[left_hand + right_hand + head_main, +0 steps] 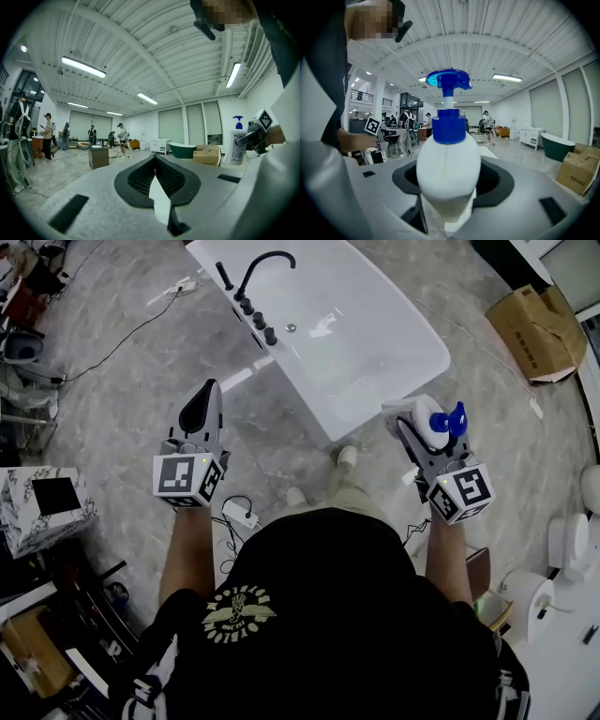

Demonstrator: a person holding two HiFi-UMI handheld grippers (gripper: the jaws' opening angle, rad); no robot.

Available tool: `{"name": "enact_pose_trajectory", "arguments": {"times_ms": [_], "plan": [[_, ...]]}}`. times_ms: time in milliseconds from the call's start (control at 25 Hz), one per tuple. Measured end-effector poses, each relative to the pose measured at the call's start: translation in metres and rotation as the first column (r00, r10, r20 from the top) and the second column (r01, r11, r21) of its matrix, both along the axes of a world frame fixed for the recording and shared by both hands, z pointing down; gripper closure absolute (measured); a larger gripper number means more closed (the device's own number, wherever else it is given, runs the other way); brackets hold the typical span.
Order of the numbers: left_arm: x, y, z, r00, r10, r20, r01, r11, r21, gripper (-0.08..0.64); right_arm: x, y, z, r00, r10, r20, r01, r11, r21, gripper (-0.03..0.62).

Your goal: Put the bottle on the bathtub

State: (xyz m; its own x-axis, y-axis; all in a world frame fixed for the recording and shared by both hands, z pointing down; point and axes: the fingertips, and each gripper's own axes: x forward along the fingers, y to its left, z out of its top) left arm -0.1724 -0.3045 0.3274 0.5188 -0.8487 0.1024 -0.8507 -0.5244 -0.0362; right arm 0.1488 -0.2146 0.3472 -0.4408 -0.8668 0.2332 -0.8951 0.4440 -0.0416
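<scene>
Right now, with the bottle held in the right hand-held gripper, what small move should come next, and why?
Probably ease the right hand-held gripper forward and left toward the near rim of the white bathtub. It is shut on the white pump bottle with the blue nozzle, which hangs over grey floor, short of the tub.

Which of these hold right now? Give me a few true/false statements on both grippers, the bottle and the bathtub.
1. The right gripper is shut on the bottle. True.
2. The left gripper holds a second bottle. False: its jaws are together with nothing between them.
3. The bottle stands on the bathtub rim. False: it is held in the right gripper, off the tub.
4. The bottle has a blue pump top. True.
5. The bathtub's faucet is black. True.
</scene>
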Motion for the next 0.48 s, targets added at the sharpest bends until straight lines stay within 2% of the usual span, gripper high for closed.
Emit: {"name": "enact_pose_trajectory", "arguments": {"times_ms": [480], "plan": [[0.056,-0.062,0.003,0.999,-0.022,0.032,0.023,1.000,-0.012,0.551,0.045,-0.086,0.011,0.998,-0.054,0.040,0.054,0.999,-0.006,0.325]]}}
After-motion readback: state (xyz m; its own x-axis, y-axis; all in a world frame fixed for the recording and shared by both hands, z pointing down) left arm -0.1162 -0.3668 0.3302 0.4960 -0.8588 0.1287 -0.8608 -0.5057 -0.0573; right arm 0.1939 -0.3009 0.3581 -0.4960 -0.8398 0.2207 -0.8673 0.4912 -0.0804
